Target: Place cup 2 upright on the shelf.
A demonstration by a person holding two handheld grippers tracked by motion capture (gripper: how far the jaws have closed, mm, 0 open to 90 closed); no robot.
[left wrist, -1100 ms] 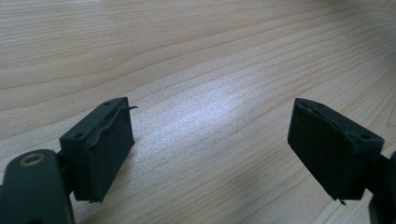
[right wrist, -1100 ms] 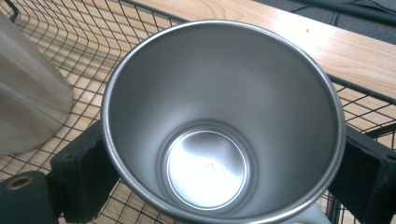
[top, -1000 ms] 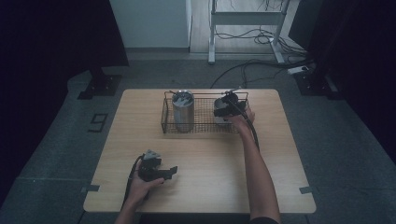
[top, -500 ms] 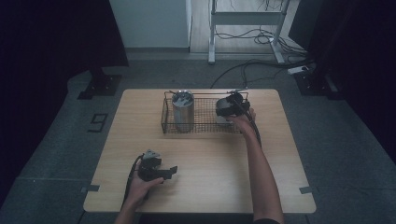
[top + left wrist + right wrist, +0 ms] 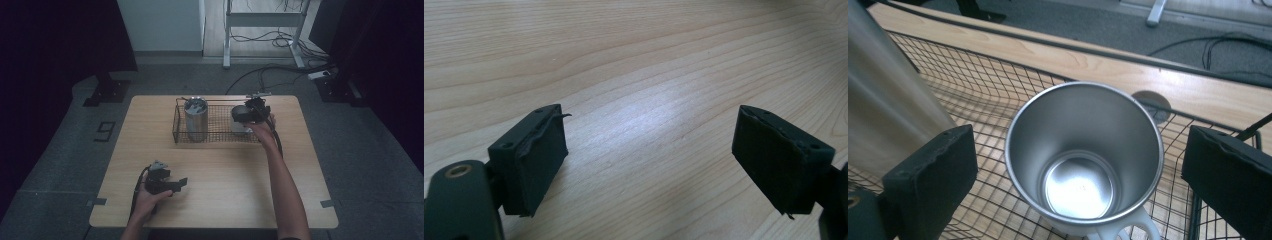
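Note:
A black wire basket stands at the back of the wooden table. In it a tall steel tumbler stands upright at the left, and a small steel cup with a white handle stands at the right. My right gripper hovers over that cup. In the right gripper view, the right gripper is open, with a jaw on each side of the cup's rim and a gap to each. My left gripper rests near the front left of the table. Seen from its own camera, the left gripper is open over bare wood.
The tumbler stands close to the left of my right gripper's jaw. The basket's wire wall runs just right of the cup. A cable hole sits in the table behind the basket. A metal stand and floor cables lie beyond the table.
My right gripper has edged slightly to the right over the basket's right end. The left gripper and hand have stayed where they were.

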